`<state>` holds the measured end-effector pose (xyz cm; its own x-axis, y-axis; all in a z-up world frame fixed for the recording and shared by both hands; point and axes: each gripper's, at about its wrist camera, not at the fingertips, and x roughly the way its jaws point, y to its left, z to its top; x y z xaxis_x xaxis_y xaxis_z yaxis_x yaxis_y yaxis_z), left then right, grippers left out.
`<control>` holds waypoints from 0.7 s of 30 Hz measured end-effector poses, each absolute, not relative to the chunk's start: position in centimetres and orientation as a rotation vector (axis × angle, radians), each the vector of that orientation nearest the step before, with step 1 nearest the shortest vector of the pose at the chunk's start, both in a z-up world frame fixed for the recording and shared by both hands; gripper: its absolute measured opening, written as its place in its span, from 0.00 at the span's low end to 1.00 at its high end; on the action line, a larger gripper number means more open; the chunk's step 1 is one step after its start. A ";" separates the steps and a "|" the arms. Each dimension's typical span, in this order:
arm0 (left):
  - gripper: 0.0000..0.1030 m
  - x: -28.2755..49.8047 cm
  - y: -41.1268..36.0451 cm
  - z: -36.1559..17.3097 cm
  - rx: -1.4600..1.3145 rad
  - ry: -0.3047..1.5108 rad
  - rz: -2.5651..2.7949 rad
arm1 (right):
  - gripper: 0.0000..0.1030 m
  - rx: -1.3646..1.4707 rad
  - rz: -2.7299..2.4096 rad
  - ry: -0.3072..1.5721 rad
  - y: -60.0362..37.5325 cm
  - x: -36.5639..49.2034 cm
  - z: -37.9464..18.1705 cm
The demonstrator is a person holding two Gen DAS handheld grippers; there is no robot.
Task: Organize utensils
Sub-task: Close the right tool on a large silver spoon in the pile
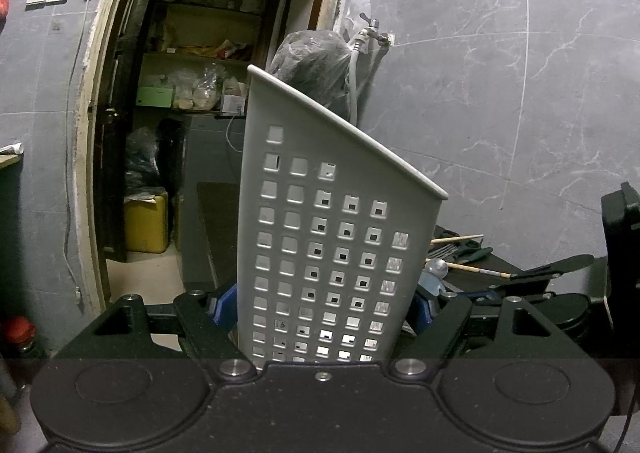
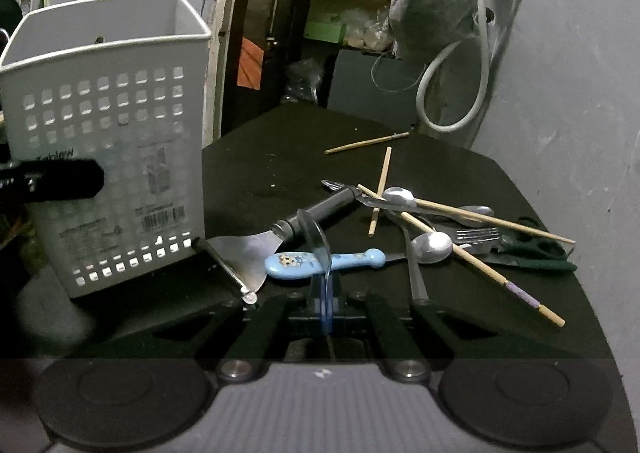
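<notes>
- Left gripper (image 1: 322,309), left wrist view: blue pads clamped on the two sides of the white perforated basket (image 1: 336,237), low on its body; basket tilted, its slanted rim rising toward the upper left.
- Same view, right of the basket: part of the utensil pile on the black table (image 1: 500,265). Visible are a spoon bowl (image 1: 437,267), chopsticks (image 1: 456,240), green-handled scissors (image 1: 474,251). Past these, the dark body of the other gripper.
- Same view, behind the basket: open doorway to a storeroom with shelves; wall tap (image 1: 374,33) with a hose.
- Right gripper (image 2: 326,305), right wrist view: jaws together, pinching a thin clear blue-tinted utensil (image 2: 320,249) that curves up and to the left from between them. What kind of utensil, I cannot tell.
- Same view, basket (image 2: 108,141) at far left, upright on the table, barcode label facing the camera; a black finger of the left gripper lies across its left side.
- Right of the basket, in order: metal spatula with black handle (image 2: 280,237), pale blue cartoon-print handle (image 2: 320,259), then spoons (image 2: 432,247), fork (image 2: 476,233), chopsticks and scissors in a loose heap.
</notes>
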<state>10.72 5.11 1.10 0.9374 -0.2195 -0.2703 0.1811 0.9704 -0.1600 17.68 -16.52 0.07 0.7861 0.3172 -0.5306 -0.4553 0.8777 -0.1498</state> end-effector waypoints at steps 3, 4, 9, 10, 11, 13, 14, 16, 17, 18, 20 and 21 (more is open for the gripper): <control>0.78 10.7 5.2 1.2 -0.136 0.290 -0.206 | 0.02 -0.293 0.424 0.532 -16.4 18.3 0.1; 0.78 10.6 5.1 1.1 -0.136 0.289 -0.205 | 0.04 -0.296 0.429 0.542 -16.3 18.5 0.1; 0.78 10.4 5.1 1.1 -0.136 0.288 -0.206 | 0.07 -0.259 0.437 0.595 -16.4 20.2 -0.1; 0.78 10.4 5.1 1.2 -0.137 0.288 -0.207 | 0.06 -0.246 0.436 0.600 -16.6 20.4 -0.1; 0.78 10.3 5.1 1.1 -0.137 0.287 -0.207 | 0.06 -0.230 0.435 0.604 -16.8 20.6 -0.1; 0.78 10.2 4.9 1.1 -0.137 0.288 -0.206 | 0.06 -0.181 0.430 0.611 -17.4 20.7 0.0; 0.78 10.3 4.9 1.1 -0.135 0.288 -0.205 | 0.06 -0.152 0.427 0.605 -17.8 20.6 0.0; 0.78 10.3 4.9 1.1 -0.136 0.289 -0.205 | 0.06 -0.083 0.428 0.593 -18.8 20.3 0.2; 0.78 10.3 4.9 1.1 -0.136 0.289 -0.205 | 0.06 -0.044 0.437 0.592 -19.3 20.1 0.4; 0.78 10.3 4.9 1.1 -0.137 0.289 -0.204 | 0.06 0.005 0.450 0.591 -19.9 20.0 0.5; 0.78 10.2 4.8 1.1 -0.138 0.290 -0.203 | 0.06 0.112 0.466 0.579 -21.3 19.6 0.7; 0.78 10.2 4.8 1.1 -0.137 0.290 -0.203 | 0.05 0.162 0.471 0.561 -21.9 19.3 0.8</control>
<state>10.17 4.81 1.10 0.9380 -0.2181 -0.2694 0.1787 0.9703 -0.1631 19.29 -21.90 0.81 0.7439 0.4717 -0.4734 -0.3852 0.8815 0.2731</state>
